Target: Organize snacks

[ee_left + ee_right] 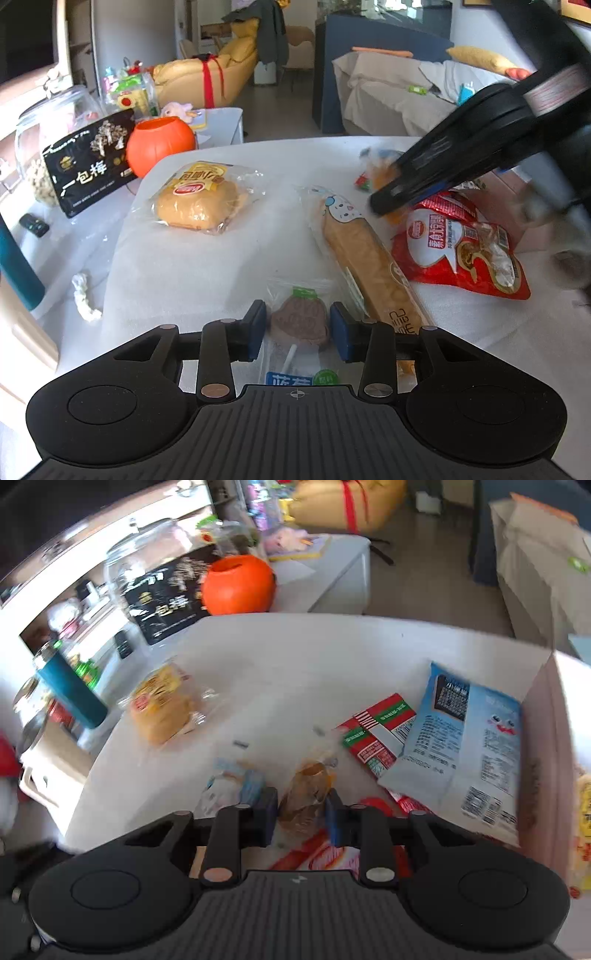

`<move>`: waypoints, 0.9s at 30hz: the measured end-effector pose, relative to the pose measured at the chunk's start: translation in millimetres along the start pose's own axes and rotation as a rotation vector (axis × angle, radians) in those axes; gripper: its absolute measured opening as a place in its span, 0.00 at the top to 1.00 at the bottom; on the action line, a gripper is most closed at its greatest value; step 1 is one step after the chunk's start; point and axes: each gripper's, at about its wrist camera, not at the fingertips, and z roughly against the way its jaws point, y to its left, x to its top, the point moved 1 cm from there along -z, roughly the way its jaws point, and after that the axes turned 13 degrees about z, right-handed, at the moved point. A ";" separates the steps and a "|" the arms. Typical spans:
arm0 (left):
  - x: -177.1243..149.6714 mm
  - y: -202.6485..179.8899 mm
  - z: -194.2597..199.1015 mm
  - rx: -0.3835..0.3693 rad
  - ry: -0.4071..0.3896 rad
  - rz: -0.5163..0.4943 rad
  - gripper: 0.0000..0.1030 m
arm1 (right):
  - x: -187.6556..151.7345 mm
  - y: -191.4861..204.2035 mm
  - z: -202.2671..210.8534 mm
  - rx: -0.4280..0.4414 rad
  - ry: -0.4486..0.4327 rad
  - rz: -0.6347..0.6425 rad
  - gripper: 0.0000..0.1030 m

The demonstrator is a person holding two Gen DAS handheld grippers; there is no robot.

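Nearest to me, the left gripper [298, 328] hovered over a bagged brown lollipop [300, 325] on the white table [177, 266], its blue pads standing apart on either side of the candy head without pressing it, so nothing was held there yet. To take it cleanly, I judged the pads ought to settle level with the thick chocolate-coloured head rather than the loose wrapper or the thin stick, and close gently, since the film looked slippery. Just to the right lay a long bread stick [369, 266] in its sleeve, close enough to be nudged. Further over, the right gripper [301, 812] had its jaws drawn in around a small clear packet of something golden [308, 790]; the pads seemed to be pinching it, though blur kept me from being sure of the contact. Beyond it lay a red-and-green pack [376, 734], a pale blue bag [461, 746] and a red snack bag [461, 254]. Farther back sat a bagged round bun [199, 199], and past the table edge an orange pumpkin pot [160, 142].
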 end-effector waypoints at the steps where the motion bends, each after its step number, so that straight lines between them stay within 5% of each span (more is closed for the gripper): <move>1: -0.6 -0.5 0.5 0.001 -0.001 0.002 0.58 | -1.8 1.1 10.4 0.004 -0.018 0.011 0.80; 6: -1.3 0.0 2.7 0.003 0.008 0.005 0.58 | -16.3 -0.8 68.8 0.089 -0.092 0.044 0.80; 12: -12.4 -0.3 17.9 -0.020 0.040 -0.036 0.57 | -74.5 -8.7 102.8 0.120 -0.035 0.038 0.80; 22: -45.5 -19.4 53.0 -0.050 0.075 -0.190 0.60 | -181.4 -44.7 142.8 -0.092 -0.024 -0.023 0.80; 27: -53.4 -49.1 75.6 -0.171 0.121 -0.230 0.61 | -208.1 -53.4 160.4 -0.126 -0.058 -0.040 0.80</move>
